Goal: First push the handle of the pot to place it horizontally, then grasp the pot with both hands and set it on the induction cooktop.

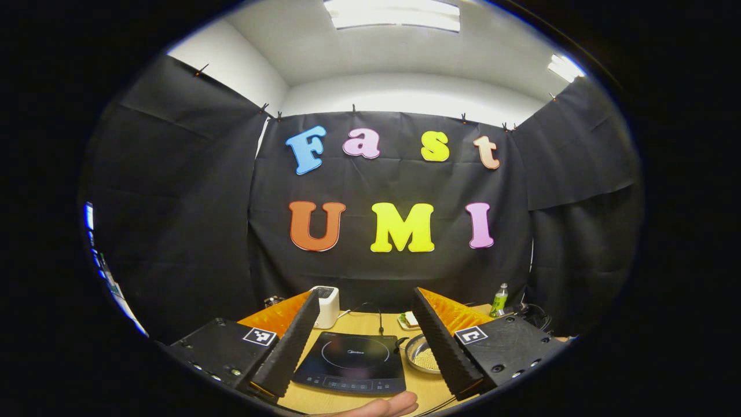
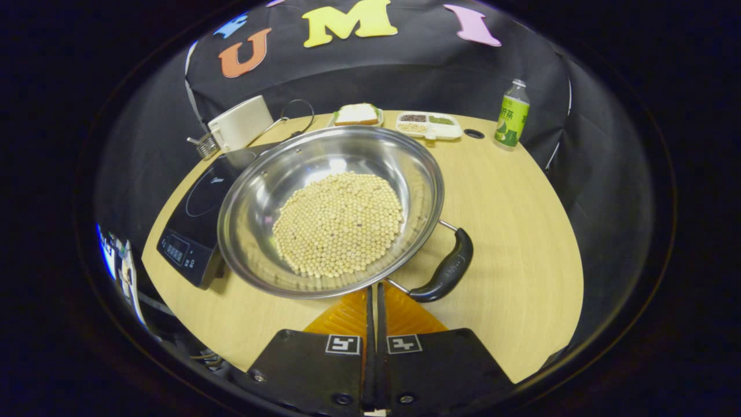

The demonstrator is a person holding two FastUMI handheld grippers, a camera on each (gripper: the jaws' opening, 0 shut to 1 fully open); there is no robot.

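Observation:
A steel pot holding pale beans stands on the wooden table, just right of the black induction cooktop. Its black handle sits at the pot's near right and runs diagonally. My right gripper is shut, its tips against the near rim just left of the handle; I cannot tell whether they pinch the rim. In the left gripper view my left gripper is open and raised well back from the table, with the cooktop between its fingers and the pot beside its right finger.
A white appliance stands behind the cooktop. A plate with a sandwich, a divided tray and a green bottle line the table's far edge. A hand shows at the bottom of the left gripper view.

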